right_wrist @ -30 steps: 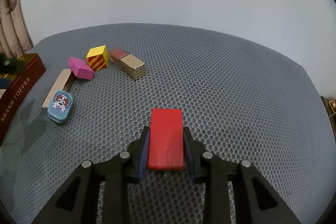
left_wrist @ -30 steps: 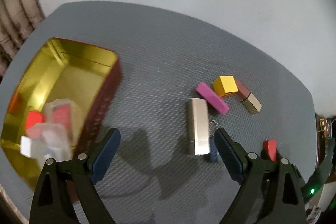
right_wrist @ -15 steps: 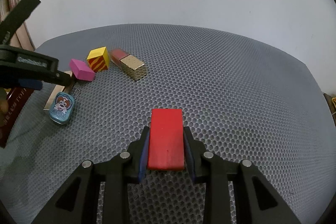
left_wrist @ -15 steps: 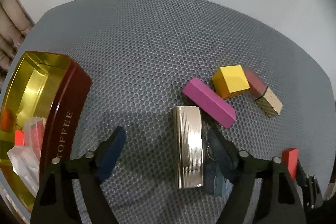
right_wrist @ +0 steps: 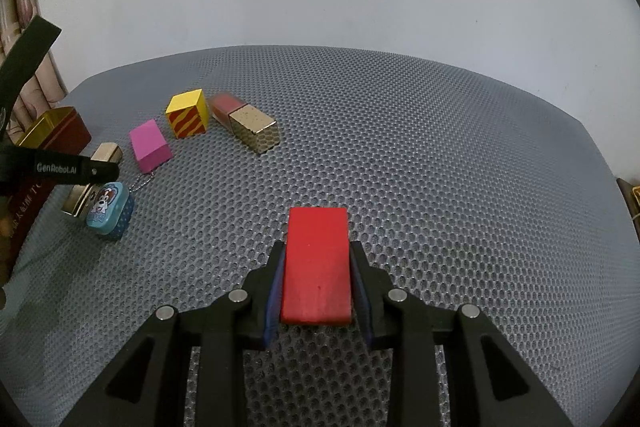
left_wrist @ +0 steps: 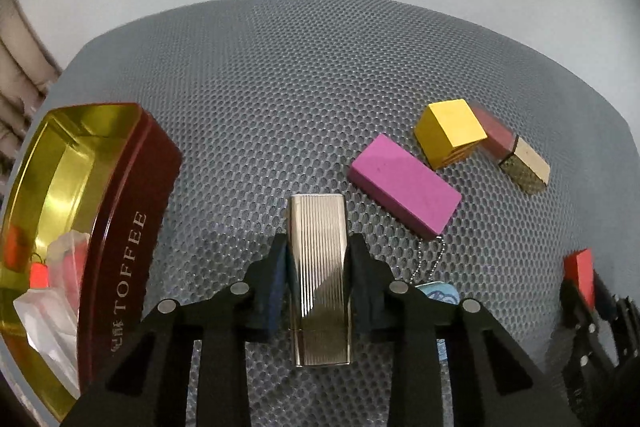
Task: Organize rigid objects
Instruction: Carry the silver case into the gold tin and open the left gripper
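Left wrist view: left gripper (left_wrist: 318,267) clamps ribbed silver case (left_wrist: 319,271); slick metal may slip
Right gripper (right_wrist: 318,277): grips red block (right_wrist: 316,263)
Snag risk: keychain tin (right_wrist: 109,211) touching case

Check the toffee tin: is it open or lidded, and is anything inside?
Open, no lid on it: the toffee tin shows its gold interior, with a clear plastic packet and small red pieces inside.

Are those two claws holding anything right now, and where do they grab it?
Yes. The left gripper clamps the ribbed silver case by its long sides; the right gripper clamps the red block likewise.
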A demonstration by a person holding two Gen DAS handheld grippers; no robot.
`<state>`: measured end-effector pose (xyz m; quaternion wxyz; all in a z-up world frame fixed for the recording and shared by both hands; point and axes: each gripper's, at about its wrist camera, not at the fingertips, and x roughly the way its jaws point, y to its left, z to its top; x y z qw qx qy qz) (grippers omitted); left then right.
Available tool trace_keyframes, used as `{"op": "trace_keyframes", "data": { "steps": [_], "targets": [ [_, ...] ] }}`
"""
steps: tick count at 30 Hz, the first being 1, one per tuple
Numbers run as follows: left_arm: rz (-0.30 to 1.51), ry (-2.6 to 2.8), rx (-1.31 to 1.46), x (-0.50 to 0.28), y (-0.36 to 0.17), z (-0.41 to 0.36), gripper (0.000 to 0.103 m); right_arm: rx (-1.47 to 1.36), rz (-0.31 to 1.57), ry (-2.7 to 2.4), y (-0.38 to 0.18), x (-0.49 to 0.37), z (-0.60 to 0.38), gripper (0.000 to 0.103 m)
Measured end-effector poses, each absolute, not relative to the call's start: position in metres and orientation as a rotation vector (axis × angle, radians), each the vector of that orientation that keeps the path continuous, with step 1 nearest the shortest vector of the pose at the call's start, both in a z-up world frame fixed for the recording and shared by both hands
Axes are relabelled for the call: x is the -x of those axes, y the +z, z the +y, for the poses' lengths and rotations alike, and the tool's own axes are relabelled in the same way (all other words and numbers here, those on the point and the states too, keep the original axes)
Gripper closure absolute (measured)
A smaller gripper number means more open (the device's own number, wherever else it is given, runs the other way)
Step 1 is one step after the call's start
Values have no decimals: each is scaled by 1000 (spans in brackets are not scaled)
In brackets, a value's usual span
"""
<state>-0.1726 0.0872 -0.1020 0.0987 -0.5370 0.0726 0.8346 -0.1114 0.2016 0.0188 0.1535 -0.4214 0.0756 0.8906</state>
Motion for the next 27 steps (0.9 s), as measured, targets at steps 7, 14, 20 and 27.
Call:
{"op": "trace_keyframes", "data": {
  "steps": [7,14,20,27],
  "targets": [
    [251,2510,1511,158,-102,87,77,1208,212,2552,20,112,192,72],
    [252,2496,1517,147,-93,84,77,1209,205,2549,21,113,190,72],
    [236,2497,1494,145,-70,63,77,1210,201,2547,21,114,189,72],
    [216,2523,1469,141,-49,45,77,1208,199,2545,22,113,185,73]
  ]
}}
